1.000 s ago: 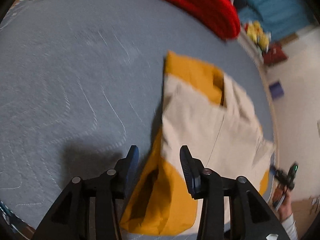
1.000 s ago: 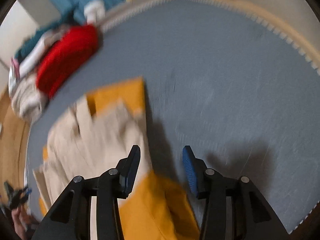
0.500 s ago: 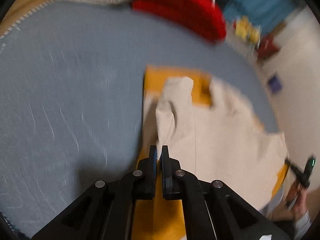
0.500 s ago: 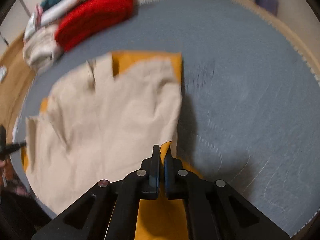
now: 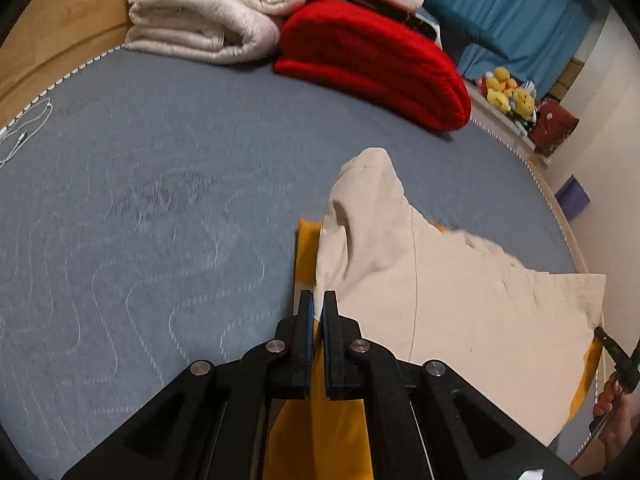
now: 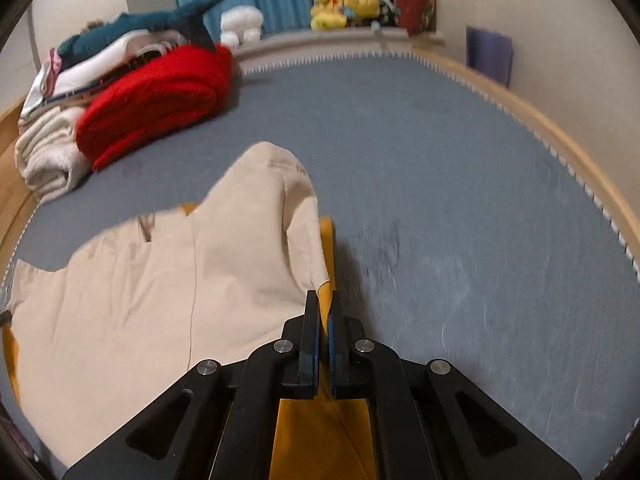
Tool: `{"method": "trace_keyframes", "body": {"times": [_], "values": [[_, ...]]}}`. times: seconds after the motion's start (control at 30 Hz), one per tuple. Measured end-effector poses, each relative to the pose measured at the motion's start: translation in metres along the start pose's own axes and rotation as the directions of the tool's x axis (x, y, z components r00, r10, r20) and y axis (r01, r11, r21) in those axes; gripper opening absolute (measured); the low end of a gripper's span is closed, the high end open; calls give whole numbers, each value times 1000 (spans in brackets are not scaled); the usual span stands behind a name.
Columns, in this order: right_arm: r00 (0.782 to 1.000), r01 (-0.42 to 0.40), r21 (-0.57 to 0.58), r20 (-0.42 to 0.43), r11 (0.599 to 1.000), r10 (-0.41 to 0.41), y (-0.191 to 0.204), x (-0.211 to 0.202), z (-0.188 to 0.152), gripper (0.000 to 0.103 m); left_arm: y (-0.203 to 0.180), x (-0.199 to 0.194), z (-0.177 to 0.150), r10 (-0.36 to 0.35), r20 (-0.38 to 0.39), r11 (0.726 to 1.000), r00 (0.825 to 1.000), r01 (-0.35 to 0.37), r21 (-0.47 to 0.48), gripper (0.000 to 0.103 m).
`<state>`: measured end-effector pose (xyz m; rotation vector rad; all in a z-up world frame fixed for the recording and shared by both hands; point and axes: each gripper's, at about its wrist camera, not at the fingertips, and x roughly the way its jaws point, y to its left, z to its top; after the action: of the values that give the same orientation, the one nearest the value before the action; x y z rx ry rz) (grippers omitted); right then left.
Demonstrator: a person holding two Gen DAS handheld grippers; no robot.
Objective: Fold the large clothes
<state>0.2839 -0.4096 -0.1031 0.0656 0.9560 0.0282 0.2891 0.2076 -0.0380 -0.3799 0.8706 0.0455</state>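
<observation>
A large garment, mustard yellow outside with a cream lining [image 5: 460, 304], lies on a grey-blue quilted mattress [image 5: 140, 220]. My left gripper [image 5: 318, 300] is shut on the garment's near left corner, where cream fabric and yellow cloth meet. In the right wrist view the same garment [image 6: 140, 292] spreads to the left, and my right gripper [image 6: 323, 300] is shut on its near right corner. Both pinched corners are raised, so the cream side folds up into a peak [image 6: 276, 168] over the yellow layer. The far-right edge of the left wrist view catches the right gripper, held in a hand [image 5: 612, 400].
A folded red blanket [image 5: 372, 64] and a folded cream blanket [image 5: 204, 20] sit at the head of the mattress, with a shark plush [image 6: 160, 24] on a pile. Yellow plush toys [image 6: 344, 6] line a ledge before blue curtains. A wooden frame [image 6: 560, 136] rims the mattress.
Both grippers went from open to shut on the garment's near corners. They then lifted and moved forward, pulling the cream side up and over the yellow layer.
</observation>
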Motion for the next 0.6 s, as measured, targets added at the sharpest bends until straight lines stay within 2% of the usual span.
{"method": "trace_keyframes", "body": {"times": [0.13, 0.23, 0.33, 0.4, 0.43, 0.47, 0.53, 0.6], "values": [[995, 18, -9, 98, 1000, -17, 11, -3, 16, 3, -3, 14, 12, 18, 43, 1000, 999, -18, -15, 3], [995, 41, -18, 96, 999, -39, 20, 17, 25, 3, -4, 48, 16, 44, -18, 999, 999, -44, -16, 3], [996, 89, -29, -28, 996, -90, 23, 61, 19, 3, -4, 85, 7, 100, -133, 995, 986, -98, 25, 3], [982, 116, -53, -144, 992, -123, 21, 91, 7, 3, 1, 105, -1, 115, -204, 993, 972, -110, 36, 3], [975, 116, -58, -183, 992, -124, 20, 101, 2, 3, 2, 109, -2, 117, -211, 993, 970, -112, 35, 3], [971, 114, -61, -206, 992, -124, 20, 108, -2, 3, 1, 109, -1, 122, -202, 993, 972, -117, 35, 3], [971, 121, -72, -197, 990, -133, 22, 109, -2, 3, -1, 102, 5, 120, -151, 993, 981, -119, 18, 3], [989, 99, -37, -104, 994, -102, 23, 89, 11, 3, -4, 93, 9, 109, -96, 994, 989, -108, 17, 3]]}}
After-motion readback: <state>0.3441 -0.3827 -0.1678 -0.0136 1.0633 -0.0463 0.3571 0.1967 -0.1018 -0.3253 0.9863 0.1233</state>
